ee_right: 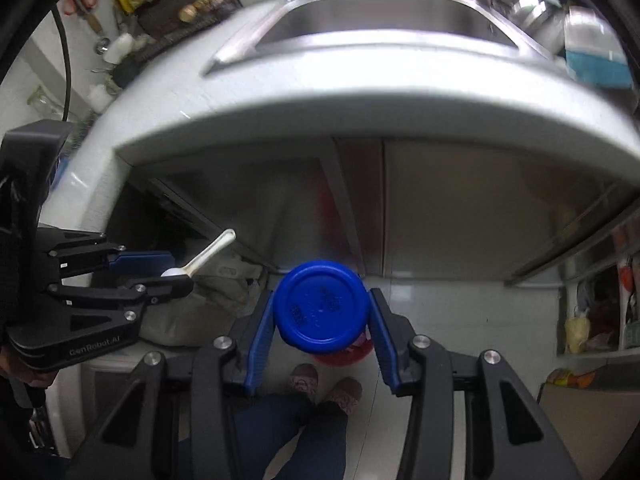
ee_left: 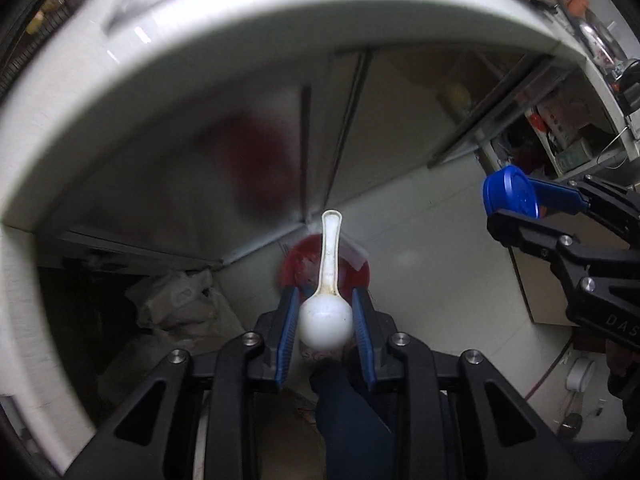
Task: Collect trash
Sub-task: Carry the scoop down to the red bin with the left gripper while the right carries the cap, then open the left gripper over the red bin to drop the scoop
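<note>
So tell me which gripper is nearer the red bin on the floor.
Hard to call; both sit above the red bin. The left gripper, jaws shut on the white spoon, hangs over it; the right gripper, gripping the blue lid, does too.

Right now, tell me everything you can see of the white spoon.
The white plastic spoon has a round bowl and a long grooved handle with brownish stains. The left gripper clamps its bowl between blue pads; the handle sticks out forward, untouched. It hangs in the air over a red bin on the floor.
</note>
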The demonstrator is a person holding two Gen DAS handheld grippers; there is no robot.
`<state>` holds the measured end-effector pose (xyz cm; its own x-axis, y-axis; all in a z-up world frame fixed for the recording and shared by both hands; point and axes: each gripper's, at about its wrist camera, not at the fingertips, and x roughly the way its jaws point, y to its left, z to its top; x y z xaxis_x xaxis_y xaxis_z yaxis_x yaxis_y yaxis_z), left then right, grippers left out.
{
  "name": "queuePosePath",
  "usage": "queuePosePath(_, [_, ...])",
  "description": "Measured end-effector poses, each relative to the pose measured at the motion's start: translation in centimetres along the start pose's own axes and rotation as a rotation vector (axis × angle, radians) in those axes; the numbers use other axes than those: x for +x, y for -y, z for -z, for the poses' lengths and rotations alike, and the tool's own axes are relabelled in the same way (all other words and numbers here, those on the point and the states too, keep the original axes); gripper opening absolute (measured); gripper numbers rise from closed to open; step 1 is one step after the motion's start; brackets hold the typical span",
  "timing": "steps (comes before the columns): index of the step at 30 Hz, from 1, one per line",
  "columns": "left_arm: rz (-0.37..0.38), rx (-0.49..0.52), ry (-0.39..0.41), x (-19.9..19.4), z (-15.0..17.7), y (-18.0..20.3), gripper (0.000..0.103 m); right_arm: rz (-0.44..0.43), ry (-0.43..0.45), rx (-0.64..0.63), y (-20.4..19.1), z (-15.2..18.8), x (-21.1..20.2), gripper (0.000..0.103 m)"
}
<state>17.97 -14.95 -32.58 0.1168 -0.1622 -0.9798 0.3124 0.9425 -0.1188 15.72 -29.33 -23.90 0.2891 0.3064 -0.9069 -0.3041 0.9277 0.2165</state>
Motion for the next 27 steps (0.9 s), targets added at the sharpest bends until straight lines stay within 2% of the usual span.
queuePosePath(2, [0.035, -0.013, -0.029, 2.7, 0.2, 0.1, 0.026, 0.006, -0.026, 0.020, 0.9, 0.5, 2.1, 0.043])
queuePosePath(5, [0.059, -0.009, -0.039, 6.2, 0.6, 0.3, 0.026, 0.027, -0.020, 0.049, 2.3, 1.3, 4.3, 0.043])
queuePosePath(10, [0.066, -0.023, -0.063, 9.9, 1.2, 0.6, 0.026, 0.048, -0.042, 0.106, 3.7, 2.3, 7.6, 0.043])
queuePosePath(11, [0.078, -0.015, -0.057, 10.1, 1.2, 0.8, 0.032, 0.052, -0.046, 0.115, 3.9, 2.5, 8.2, 0.043])
queuePosePath(12, [0.067, -0.006, -0.045, 10.3, 1.2, 0.9, 0.046, 0.052, -0.053, 0.120, 3.8, 2.4, 8.6, 0.043])
queuePosePath(14, [0.032, 0.012, -0.013, 10.1, 1.2, 0.9, 0.062, 0.054, -0.056, 0.122, 3.7, 2.4, 9.1, 0.043])
queuePosePath(19, [0.054, -0.008, -0.026, 9.7, 0.9, 0.5, 0.064, 0.045, -0.067, 0.122, 4.3, 3.2, 8.8, 0.043])
queuePosePath(22, [0.035, -0.023, -0.011, 9.0, 1.1, -0.1, 0.064, 0.032, -0.077, 0.129, 4.5, 3.7, 8.5, 0.043])
queuePosePath(25, [0.029, -0.054, 0.019, 7.9, 1.5, -0.8, 0.077, 0.023, -0.083, 0.122, 4.6, 3.9, 8.7, 0.043])
queuePosePath(27, [0.056, -0.096, 0.027, 7.8, 1.8, -1.6, 0.082, 0.018, -0.088, 0.107, 4.3, 3.9, 8.7, 0.043])
